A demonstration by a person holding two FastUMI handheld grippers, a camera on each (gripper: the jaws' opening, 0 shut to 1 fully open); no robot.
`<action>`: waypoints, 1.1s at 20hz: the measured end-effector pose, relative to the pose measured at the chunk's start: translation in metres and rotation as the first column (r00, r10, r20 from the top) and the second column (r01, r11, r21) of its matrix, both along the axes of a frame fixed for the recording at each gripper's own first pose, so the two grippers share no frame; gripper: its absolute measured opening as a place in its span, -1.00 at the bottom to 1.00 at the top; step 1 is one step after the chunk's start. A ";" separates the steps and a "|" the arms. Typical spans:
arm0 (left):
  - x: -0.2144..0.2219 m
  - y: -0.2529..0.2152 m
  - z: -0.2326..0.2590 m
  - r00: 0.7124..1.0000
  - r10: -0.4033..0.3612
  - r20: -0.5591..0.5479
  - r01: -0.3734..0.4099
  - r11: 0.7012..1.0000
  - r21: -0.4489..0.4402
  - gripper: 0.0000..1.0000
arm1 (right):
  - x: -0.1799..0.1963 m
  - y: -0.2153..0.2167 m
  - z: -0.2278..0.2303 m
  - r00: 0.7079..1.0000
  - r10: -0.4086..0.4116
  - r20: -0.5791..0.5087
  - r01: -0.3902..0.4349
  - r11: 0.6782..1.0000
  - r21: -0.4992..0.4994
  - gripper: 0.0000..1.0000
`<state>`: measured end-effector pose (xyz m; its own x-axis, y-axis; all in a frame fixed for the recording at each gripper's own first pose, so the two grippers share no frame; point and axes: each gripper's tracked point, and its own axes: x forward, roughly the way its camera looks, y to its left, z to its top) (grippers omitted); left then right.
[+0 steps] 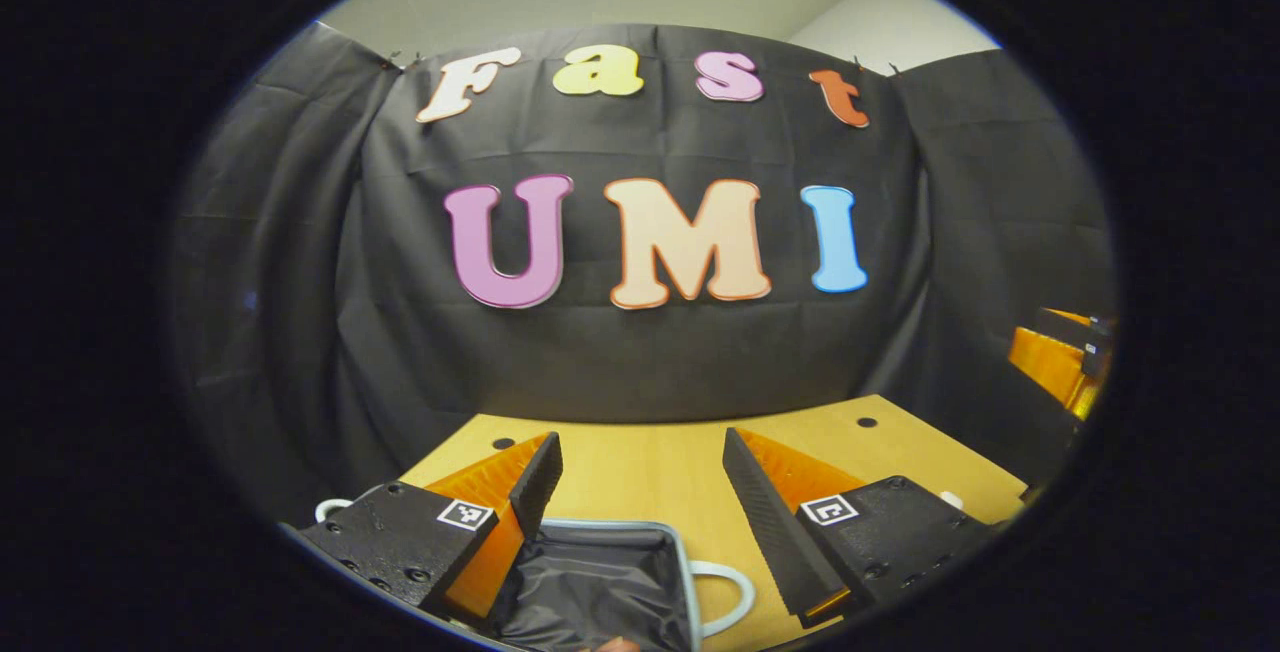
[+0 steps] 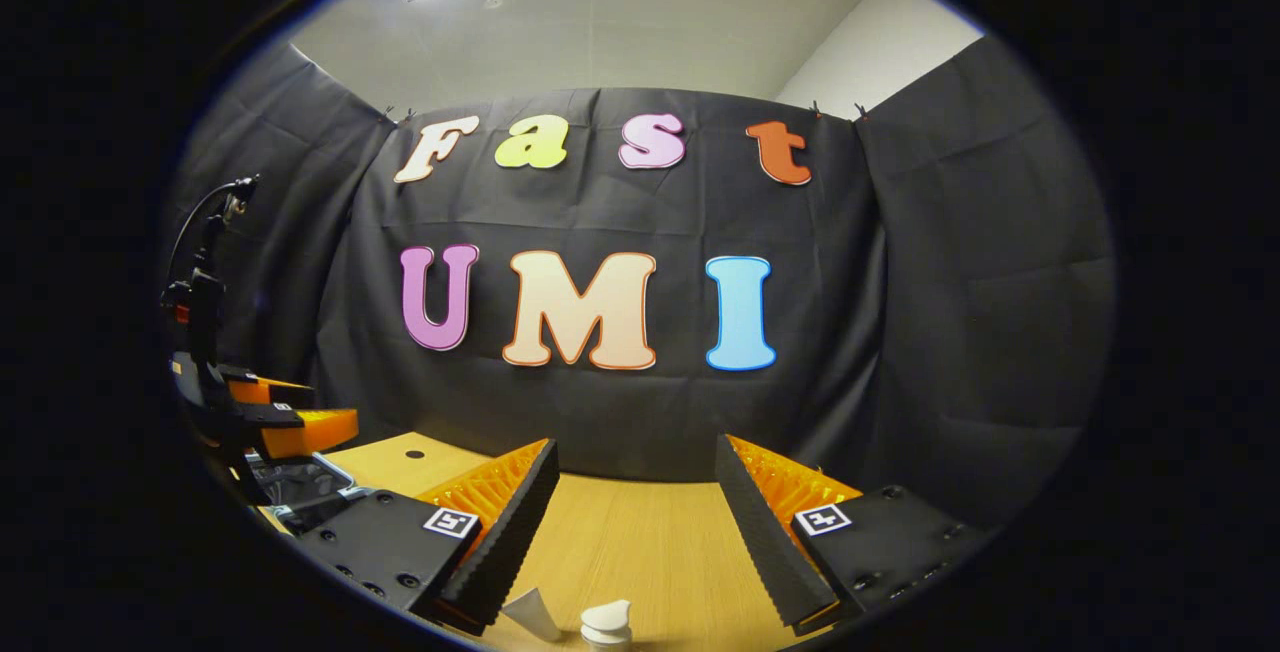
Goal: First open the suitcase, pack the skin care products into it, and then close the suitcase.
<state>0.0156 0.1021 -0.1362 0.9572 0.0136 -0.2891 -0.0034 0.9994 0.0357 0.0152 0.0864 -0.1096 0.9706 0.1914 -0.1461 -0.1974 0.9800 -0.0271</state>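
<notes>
The suitcase [image 1: 600, 582] lies open at the bottom centre of the left gripper view, showing dark lining, a pale rim and a white handle. At the bottom of the right gripper view, two white skin care products [image 2: 605, 622] rest on the table [image 2: 640, 532].

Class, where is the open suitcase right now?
In the left gripper view, the suitcase lies on the table, bottom centre, between the open left gripper's fingers.

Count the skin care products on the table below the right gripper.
2: a white tube and, right of it, a white-capped bottle, both partly cut off at the view's bottom edge. Others may be hidden.
</notes>
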 end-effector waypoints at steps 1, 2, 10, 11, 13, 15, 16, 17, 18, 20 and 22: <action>-0.003 -0.012 -0.006 1.000 -0.013 -0.013 0.013 1.000 -0.012 0.91 | -0.002 -0.005 -0.004 1.000 -0.001 -0.006 0.001 1.000 -0.001 1.00; -0.003 -0.023 -0.013 0.999 -0.029 -0.027 0.028 0.999 -0.022 0.91 | -0.003 -0.009 -0.006 1.000 -0.003 -0.012 0.003 1.000 -0.004 1.00; -0.014 -0.089 -0.064 0.981 -0.132 -0.141 0.121 0.989 -0.086 0.91 | -0.007 -0.043 -0.014 0.999 -0.023 -0.031 0.022 0.999 -0.031 0.97; -0.016 -0.097 -0.072 0.977 -0.143 -0.156 0.128 0.987 -0.098 0.92 | -0.008 -0.047 -0.017 0.999 -0.025 -0.037 0.024 0.999 -0.035 0.97; -0.021 -0.113 -0.085 0.968 -0.169 -0.183 0.147 0.981 -0.130 0.89 | -0.011 -0.054 -0.021 0.998 -0.028 -0.048 0.025 0.999 -0.048 0.97; -0.026 -0.130 -0.100 0.957 -0.198 -0.212 0.164 0.972 -0.171 0.88 | -0.014 -0.061 -0.021 0.998 -0.029 -0.051 0.026 0.997 -0.067 0.97; -0.029 -0.137 -0.108 0.951 -0.211 -0.225 0.172 0.968 -0.181 0.89 | -0.015 -0.065 -0.020 0.998 -0.031 -0.049 0.028 0.997 -0.073 0.97; -0.033 -0.142 -0.116 0.945 -0.220 -0.242 0.179 0.967 -0.181 0.89 | -0.015 -0.068 -0.020 0.998 -0.034 -0.049 0.030 0.997 -0.077 0.97; -0.036 -0.147 -0.126 0.938 -0.230 -0.261 0.187 0.966 -0.180 0.90 | -0.015 -0.071 -0.021 0.998 -0.036 -0.053 0.031 0.996 -0.081 0.97; -0.042 -0.154 -0.147 0.922 -0.246 -0.299 0.199 0.964 -0.178 0.89 | -0.017 -0.075 -0.025 0.997 -0.038 -0.063 0.032 0.995 -0.093 0.97; -0.049 -0.159 -0.169 0.906 -0.257 -0.337 0.205 0.962 -0.182 0.90 | -0.020 -0.078 -0.028 0.997 -0.039 -0.073 0.031 0.994 -0.106 0.97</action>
